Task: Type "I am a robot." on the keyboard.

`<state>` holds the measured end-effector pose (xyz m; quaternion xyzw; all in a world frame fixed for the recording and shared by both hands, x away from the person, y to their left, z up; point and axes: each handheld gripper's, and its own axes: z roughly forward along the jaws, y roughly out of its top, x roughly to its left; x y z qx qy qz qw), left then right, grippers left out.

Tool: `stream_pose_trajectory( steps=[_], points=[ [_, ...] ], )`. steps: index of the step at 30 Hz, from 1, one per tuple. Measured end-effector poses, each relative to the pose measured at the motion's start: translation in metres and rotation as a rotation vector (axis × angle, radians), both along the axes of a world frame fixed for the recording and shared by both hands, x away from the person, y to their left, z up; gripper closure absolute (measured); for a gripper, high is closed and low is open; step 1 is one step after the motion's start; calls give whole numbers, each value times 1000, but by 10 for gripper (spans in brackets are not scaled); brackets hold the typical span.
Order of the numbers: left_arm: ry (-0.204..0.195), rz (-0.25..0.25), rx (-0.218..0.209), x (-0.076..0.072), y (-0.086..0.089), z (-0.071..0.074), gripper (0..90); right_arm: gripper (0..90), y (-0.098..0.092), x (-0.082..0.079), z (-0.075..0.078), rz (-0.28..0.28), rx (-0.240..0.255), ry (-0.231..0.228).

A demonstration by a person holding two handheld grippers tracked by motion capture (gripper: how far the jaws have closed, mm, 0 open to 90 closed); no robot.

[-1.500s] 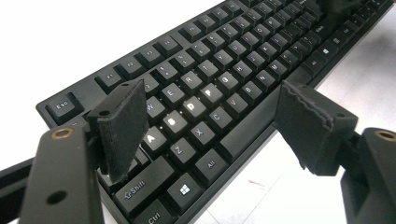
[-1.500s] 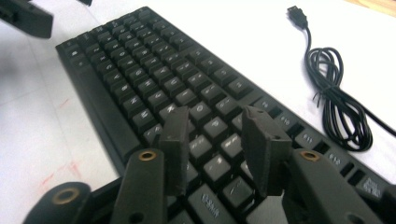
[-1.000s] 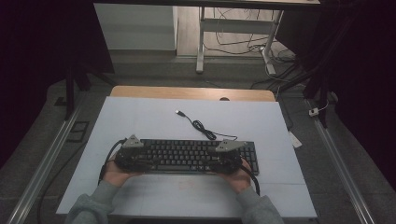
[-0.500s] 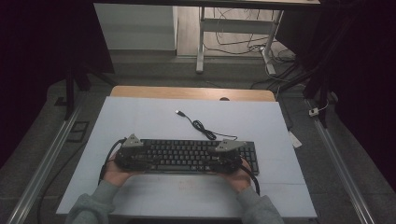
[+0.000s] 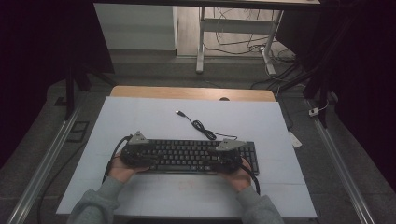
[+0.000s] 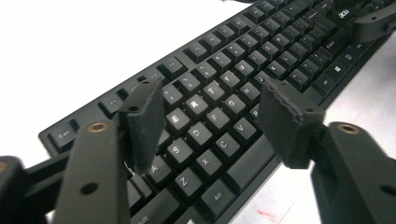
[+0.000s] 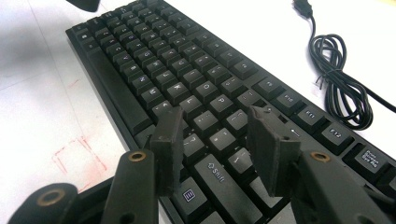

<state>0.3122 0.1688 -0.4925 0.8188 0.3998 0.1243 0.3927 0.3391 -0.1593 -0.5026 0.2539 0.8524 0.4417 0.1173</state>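
Both tongs hover spread over the keyboard [image 5: 187, 156] near the desk's [image 5: 140, 116] front edge: left gripper [image 6: 210, 126], jaws just narrowing, right gripper [image 7: 219, 140], poised to tap keys, I'd guess.

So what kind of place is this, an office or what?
Probably a lab or test workspace: a white-topped table holding just a keyboard, bare desk frames with loose cables behind, and metal rails along the floor.

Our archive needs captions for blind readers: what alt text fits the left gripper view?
Two black pads of the left gripper hang open just above a black keyboard, over its letter keys, nothing between them. The keyboard lies aslant on a white table.
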Motion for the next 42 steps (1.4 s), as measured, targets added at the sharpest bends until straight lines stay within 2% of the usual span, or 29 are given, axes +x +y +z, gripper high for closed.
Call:
stream_pose_trajectory(
  steps=[5,10,13,24,42],
  points=[
    [-12,-7,4,5,-5,-1,568,564,0,0,0,-1,-7,1],
    [-2,-34,5,12,-9,-1,818,564,0,0,0,-1,-10,5],
    [3,-44,14,16,-14,-3,886,564,0,0,-1,0,-12,4],
    [42,-50,64,31,-30,-17,888,562,1,1,-1,-1,-27,5],
    [58,-49,84,37,-38,-25,887,562,1,1,-2,-3,-31,4]
  ],
)
